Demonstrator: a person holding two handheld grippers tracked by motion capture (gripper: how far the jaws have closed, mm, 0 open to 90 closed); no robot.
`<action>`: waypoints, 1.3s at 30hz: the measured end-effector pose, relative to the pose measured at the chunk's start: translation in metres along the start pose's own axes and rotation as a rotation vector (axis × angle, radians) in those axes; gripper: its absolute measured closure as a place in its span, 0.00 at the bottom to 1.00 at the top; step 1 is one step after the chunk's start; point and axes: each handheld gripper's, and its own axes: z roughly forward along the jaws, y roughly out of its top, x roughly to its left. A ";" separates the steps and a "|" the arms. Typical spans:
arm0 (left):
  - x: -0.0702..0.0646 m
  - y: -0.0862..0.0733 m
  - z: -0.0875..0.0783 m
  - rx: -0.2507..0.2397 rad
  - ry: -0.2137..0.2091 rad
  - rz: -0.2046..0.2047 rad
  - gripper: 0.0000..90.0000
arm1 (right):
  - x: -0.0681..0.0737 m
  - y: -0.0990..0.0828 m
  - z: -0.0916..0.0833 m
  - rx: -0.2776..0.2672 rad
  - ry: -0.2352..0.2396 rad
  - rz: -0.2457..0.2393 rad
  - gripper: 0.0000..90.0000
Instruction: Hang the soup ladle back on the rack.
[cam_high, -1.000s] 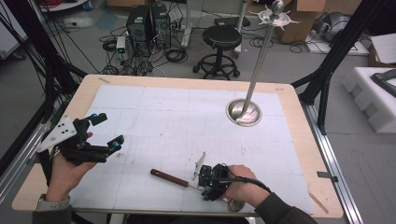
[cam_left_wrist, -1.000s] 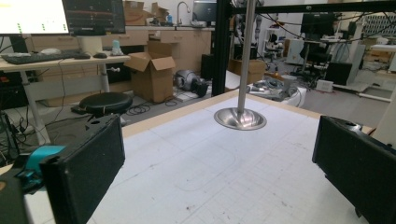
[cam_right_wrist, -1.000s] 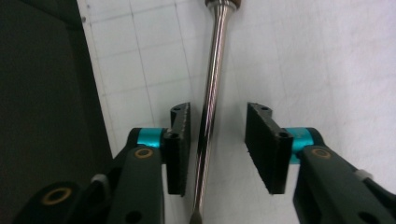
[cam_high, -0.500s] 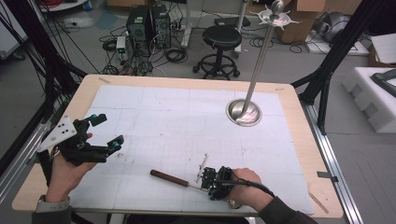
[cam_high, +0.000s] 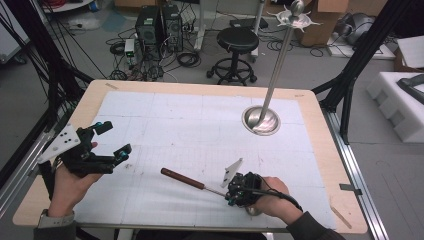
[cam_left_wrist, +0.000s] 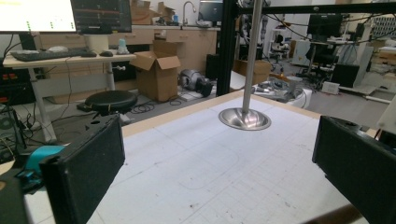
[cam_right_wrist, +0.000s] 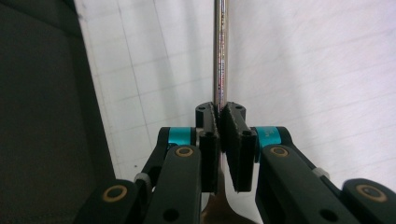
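A long tool with a brown wooden handle (cam_high: 176, 176) and a thin metal shaft (cam_high: 212, 189) lies slanted over the near part of the white mat. My right gripper (cam_high: 231, 195) is shut on that shaft. In the right gripper view the shaft (cam_right_wrist: 219, 46) runs straight up out of my right gripper (cam_right_wrist: 219, 112), whose pads press on it from both sides. Its jaws have just been closing with the shaft between them. My left gripper (cam_high: 114, 138) hovers at the mat's left edge, open with nothing in it. In its own view my left gripper (cam_left_wrist: 224, 163) stands wide over bare mat.
A metal stand with a round base (cam_high: 261, 120) and a tall pole carrying a small dish (cam_high: 295, 17) rises from the back right of the mat; its base (cam_left_wrist: 244, 118) also lies ahead in the left gripper view. A wooden table rim (cam_high: 320, 150) borders the gridded mat.
The right gripper's jaws have closed on the shaft. The right hand has shifted a little, and the tool's handle end now sits higher in the picture. The left hand has kept still.
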 end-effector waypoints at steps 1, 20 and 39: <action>0.000 0.001 0.000 0.004 0.005 0.006 0.03 | -0.002 -0.002 -0.003 -0.030 0.001 -0.008 0.94; -0.008 0.001 0.003 -0.009 -0.028 0.004 0.03 | -0.031 -0.048 -0.053 -0.522 -0.056 0.088 0.94; -0.016 0.004 0.007 0.022 -0.050 0.017 0.03 | -0.057 -0.084 -0.066 -0.690 -0.078 0.171 0.94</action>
